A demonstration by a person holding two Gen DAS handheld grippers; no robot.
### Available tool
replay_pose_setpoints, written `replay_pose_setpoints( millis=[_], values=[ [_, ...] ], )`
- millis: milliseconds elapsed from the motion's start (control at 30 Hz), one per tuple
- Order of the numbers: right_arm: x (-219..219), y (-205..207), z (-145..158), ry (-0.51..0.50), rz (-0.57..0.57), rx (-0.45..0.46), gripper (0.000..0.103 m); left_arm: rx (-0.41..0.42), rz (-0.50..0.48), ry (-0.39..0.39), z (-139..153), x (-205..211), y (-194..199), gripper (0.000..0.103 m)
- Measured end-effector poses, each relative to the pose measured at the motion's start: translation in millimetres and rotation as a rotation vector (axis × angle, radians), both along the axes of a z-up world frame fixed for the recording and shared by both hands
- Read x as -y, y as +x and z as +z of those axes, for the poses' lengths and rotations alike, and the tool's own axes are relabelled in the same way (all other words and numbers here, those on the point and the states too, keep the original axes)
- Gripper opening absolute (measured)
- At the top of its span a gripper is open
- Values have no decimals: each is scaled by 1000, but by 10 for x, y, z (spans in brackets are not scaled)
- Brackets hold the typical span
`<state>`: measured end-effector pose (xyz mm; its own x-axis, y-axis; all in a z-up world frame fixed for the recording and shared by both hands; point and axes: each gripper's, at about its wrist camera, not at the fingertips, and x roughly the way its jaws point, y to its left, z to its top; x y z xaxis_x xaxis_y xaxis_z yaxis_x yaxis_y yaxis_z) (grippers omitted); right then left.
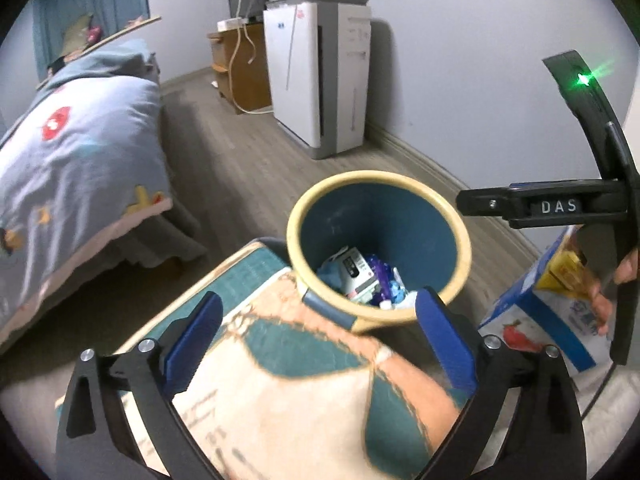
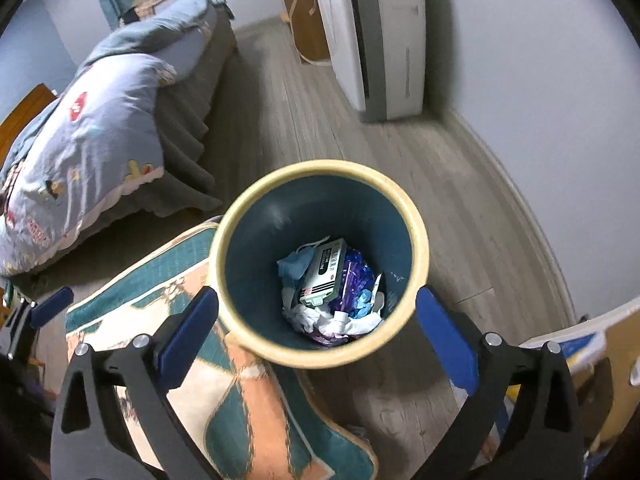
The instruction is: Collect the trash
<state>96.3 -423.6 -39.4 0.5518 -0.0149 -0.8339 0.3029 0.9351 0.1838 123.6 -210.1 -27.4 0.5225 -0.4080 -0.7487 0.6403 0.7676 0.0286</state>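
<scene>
Both tools stand wide apart and hold nothing. The left tool (image 1: 320,334) hangs over a patterned rug (image 1: 280,380), just beside the bin. The right tool (image 2: 318,332) hangs directly above the bin (image 2: 320,260), a blue pail with a cream rim standing on the wooden floor (image 2: 440,200). Inside lies the trash (image 2: 332,292): a white carton, purple wrappers and crumpled tissue. A bed (image 2: 88,128) lies to the left; a white appliance (image 2: 380,32) stands against the wall.
</scene>
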Motion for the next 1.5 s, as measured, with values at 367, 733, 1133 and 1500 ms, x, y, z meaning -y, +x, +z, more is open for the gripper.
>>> replay_pose_setpoints(
  millis=[367,733,1133,1500],
  values=[
    [-308,-605,178,-142,-14,29,97,-14,192,7,110,-530,-376,98],
    [-493,-769,309,-195,-21,102,97,35,190,-3,110,-398,-402,98],
    [-563,-805,346,-230,-27,115,97,1,185,-27,136,-413,-399,98],
    [-576,-813,349,-241,-30,120,97,1,181,-24,135,-404,-411,98]
  ],
)
